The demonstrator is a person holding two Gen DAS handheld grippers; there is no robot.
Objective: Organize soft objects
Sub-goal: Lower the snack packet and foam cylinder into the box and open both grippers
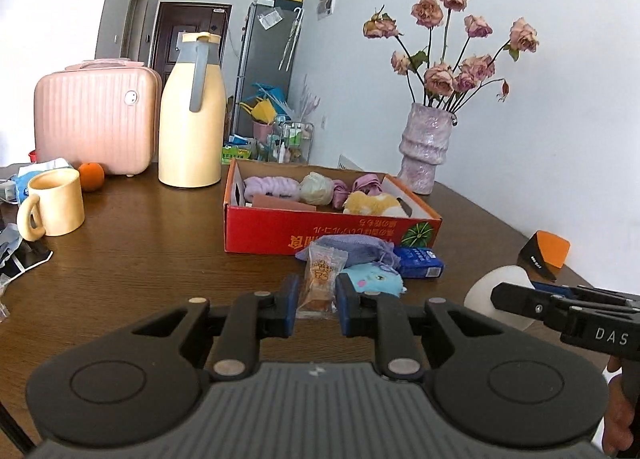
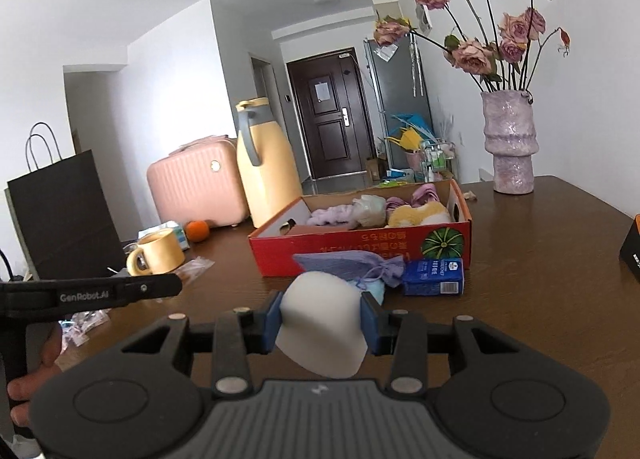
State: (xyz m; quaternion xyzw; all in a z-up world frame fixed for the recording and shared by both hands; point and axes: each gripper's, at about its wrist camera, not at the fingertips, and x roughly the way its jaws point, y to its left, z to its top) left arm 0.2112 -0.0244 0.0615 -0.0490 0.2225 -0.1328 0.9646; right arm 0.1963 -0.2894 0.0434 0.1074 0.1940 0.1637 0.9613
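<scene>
My left gripper [image 1: 318, 303] is shut on a clear-wrapped snack packet [image 1: 322, 273] held above the table. My right gripper [image 2: 322, 323] is shut on a white soft dome-shaped pad [image 2: 320, 319], which also shows in the left wrist view as the white pad [image 1: 494, 293]. Ahead stands a red cardboard box [image 1: 280, 233] holding a purple knitted band [image 1: 266, 185], a cream ball [image 1: 316, 187] and a yellow-white plush [image 1: 374, 205]. Against its front wall lie a purple drawstring pouch [image 1: 352, 249], a light-blue plush [image 1: 376, 279] and a blue carton [image 1: 420, 261].
On the brown table [image 1: 140, 259] stand a yellow mug [image 1: 56, 203], an orange [image 1: 91, 176], a cream jug [image 1: 192, 119] and a pink case [image 1: 94, 119] at the left. A purple vase of dried roses [image 1: 424, 151] is behind the box. A black paper bag [image 2: 60, 215] stands far left.
</scene>
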